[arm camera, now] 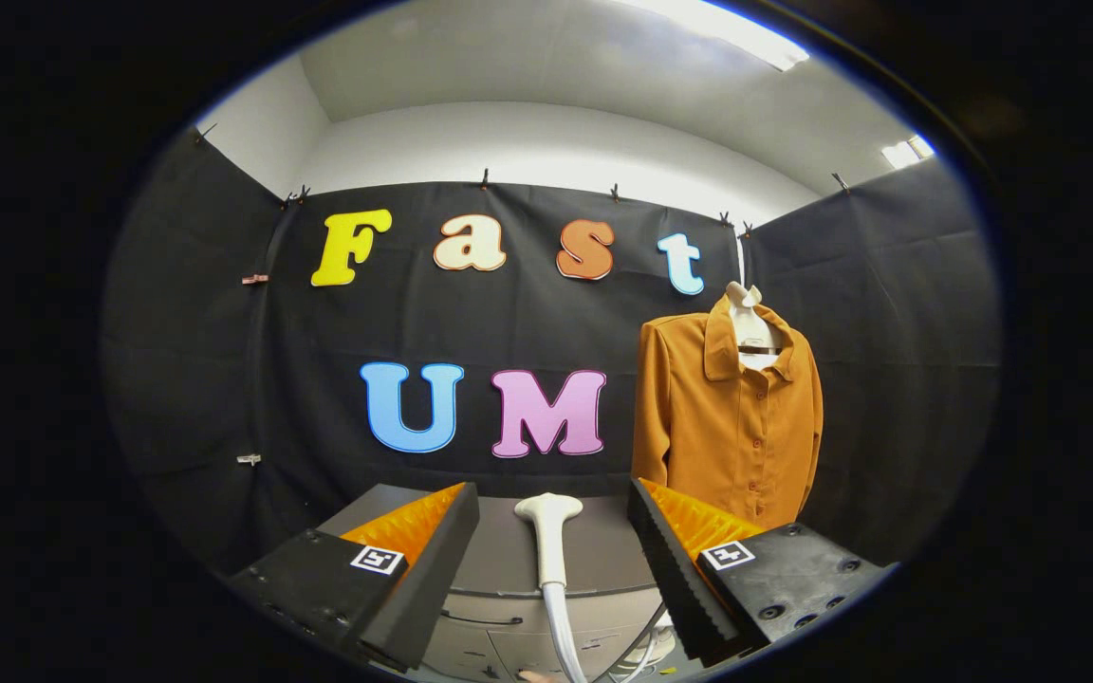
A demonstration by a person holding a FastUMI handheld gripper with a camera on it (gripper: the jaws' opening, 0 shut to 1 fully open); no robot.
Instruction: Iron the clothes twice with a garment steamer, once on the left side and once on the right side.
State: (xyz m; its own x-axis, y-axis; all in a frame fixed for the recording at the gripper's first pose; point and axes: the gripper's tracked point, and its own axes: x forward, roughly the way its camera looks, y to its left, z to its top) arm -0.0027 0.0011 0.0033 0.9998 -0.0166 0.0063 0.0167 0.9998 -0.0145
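Observation:
An orange button-up shirt [729,417] hangs on a white hanger [747,318] against the black wall, beyond and above my right finger. The white garment steamer head [548,531] stands upright between my two fingers, its hose [563,636] running down below. My gripper [554,555] is open, with the steamer's neck in the gap and neither finger [433,550] touching it.
A grey cabinet [509,555] with drawers stands under the steamer, just ahead of the fingers. Black cloth walls close the booth on the left, back and right. A fingertip of a person shows at the bottom near the hose.

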